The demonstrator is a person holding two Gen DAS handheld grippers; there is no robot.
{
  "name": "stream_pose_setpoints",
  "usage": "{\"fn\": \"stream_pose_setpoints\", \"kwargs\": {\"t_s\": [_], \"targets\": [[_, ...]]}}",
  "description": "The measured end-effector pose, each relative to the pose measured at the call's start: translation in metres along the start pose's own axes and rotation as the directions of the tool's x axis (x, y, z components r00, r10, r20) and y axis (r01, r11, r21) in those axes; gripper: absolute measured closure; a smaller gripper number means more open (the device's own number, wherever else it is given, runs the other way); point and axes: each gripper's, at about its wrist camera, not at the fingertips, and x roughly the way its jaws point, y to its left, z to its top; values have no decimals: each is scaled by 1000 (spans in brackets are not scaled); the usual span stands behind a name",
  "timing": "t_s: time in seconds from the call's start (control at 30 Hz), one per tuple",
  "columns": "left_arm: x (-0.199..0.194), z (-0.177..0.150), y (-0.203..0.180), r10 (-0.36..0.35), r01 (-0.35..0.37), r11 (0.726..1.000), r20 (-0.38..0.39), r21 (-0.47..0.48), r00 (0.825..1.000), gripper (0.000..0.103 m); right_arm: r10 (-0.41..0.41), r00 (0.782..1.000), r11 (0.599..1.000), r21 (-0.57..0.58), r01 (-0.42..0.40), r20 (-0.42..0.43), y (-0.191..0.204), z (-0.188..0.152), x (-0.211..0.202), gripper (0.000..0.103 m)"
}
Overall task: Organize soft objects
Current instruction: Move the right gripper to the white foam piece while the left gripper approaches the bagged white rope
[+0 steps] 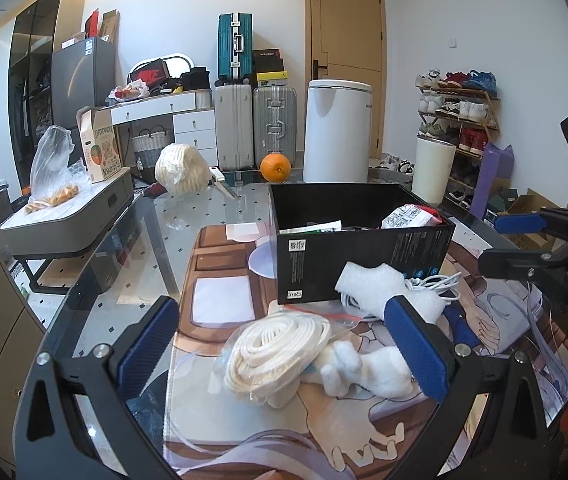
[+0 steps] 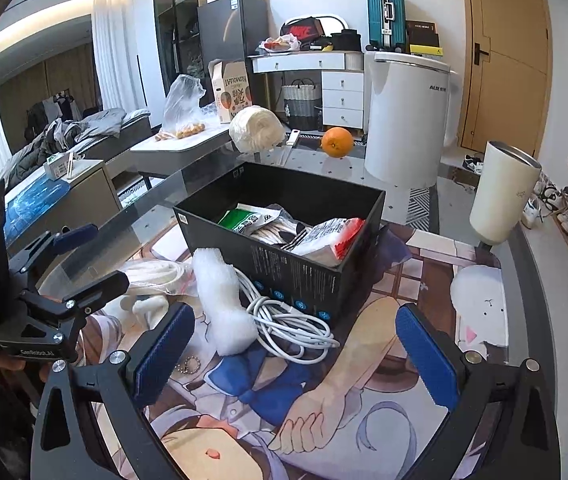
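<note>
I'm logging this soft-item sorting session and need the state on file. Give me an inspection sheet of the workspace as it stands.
Surface: glass table with a printed mat under the work area.
Job's things: open black box already holding packets; bagged white strap, plush toy and foam piece lie outside it on the mat.
Clutter: orange, white tumbler, white yarn bundle.
Grippers: left gripper open, around the strap and plush; right gripper open, empty.
Cables: white cable coiled beside the box.
Surroundings: suitcases, shoe rack, door.
</note>
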Motion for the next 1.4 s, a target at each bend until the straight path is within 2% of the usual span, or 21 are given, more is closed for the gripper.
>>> {"fn": "stream_pose_setpoints", "kwargs": {"t_s": [0.43,0.7,0.9,1.0,1.13,1.27,1.4], "targets": [[3,-5,1,9,-8,1000,-26,19,1000,0,17,1000,1000,-14,-17,-17,10,-5,15,1],[6,-6,9,6,-7,1000,-47,-6,999,0,28,998,998,-61,-31,-58,30,-5,34,1],[3,-8,11,73,-72,997,-41,31,996,0,30,996,993,-116,-39,-81,49,0,49,1],[3,-10,17,70,-69,997,-57,13,996,0,19,995,987,-156,-34,-97,57,2,58,1],[4,-11,22,44,-44,999,-80,-4,996,0,1,995,982,-188,-21,-104,62,3,65,5],[6,-12,20,31,-31,1000,-85,4,996,0,-11,992,975,-220,-17,-123,68,4,73,18],[7,-14,17,25,-23,999,-91,21,996,0,-21,989,968,-251,-17,-145,73,0,81,26]]}}
